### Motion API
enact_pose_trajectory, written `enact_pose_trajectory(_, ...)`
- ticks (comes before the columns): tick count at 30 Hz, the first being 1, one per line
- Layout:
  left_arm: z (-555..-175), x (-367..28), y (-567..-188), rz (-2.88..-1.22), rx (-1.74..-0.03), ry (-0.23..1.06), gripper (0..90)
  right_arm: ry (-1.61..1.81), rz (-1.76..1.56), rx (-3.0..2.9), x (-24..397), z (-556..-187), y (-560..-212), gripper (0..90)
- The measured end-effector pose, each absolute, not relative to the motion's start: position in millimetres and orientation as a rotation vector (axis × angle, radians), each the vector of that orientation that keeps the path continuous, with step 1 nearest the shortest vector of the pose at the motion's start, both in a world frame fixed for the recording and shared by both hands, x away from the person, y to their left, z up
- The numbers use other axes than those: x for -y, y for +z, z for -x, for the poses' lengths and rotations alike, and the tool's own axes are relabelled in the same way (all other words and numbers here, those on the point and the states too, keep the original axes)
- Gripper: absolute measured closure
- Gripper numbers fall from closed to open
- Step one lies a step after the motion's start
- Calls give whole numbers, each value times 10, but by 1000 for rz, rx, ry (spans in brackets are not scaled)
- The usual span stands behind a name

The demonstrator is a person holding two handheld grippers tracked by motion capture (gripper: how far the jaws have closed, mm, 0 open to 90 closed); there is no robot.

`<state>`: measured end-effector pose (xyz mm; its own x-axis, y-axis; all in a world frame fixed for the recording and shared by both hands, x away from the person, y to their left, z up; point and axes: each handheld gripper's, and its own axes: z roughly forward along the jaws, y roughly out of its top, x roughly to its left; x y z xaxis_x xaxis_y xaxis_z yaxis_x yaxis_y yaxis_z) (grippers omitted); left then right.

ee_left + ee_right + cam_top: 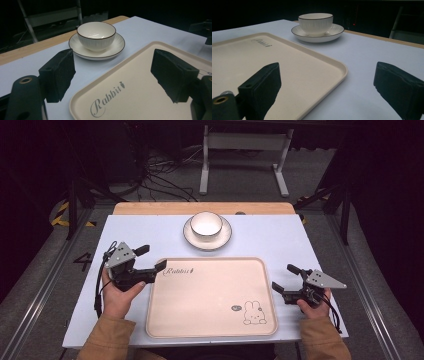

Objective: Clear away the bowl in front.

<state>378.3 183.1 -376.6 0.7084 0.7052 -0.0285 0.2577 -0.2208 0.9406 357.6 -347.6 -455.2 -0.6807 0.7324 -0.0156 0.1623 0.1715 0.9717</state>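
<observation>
Tray [210, 297] lies mid-table, bowl [206, 223] sitting on its saucer [222, 238] just beyond. Left gripper [151, 258] hovers at the tray's left edge, jaws apart; right gripper [286, 278] beside its right edge, jaws apart too.

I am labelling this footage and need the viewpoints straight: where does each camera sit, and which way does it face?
High view: above the person's side, facing forward and down on the table; forearms, hands, left gripper and right gripper show.
Left gripper view: rides the left gripper, looking past the tray corner toward the bowl; its two black jaws stand apart.
Right gripper view: rides the right gripper, looking across the tray's edge; its jaws stand apart.
Both gripper views share the bowl on its saucer.
</observation>
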Motion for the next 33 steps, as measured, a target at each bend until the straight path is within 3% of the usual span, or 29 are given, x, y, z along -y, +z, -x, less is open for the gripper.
enact_pose_trajectory(33, -4335, -1137, -3479, -1868, -581, 376, 205, 1560, -855, -1965, 3498, -3589, -4553, 74)
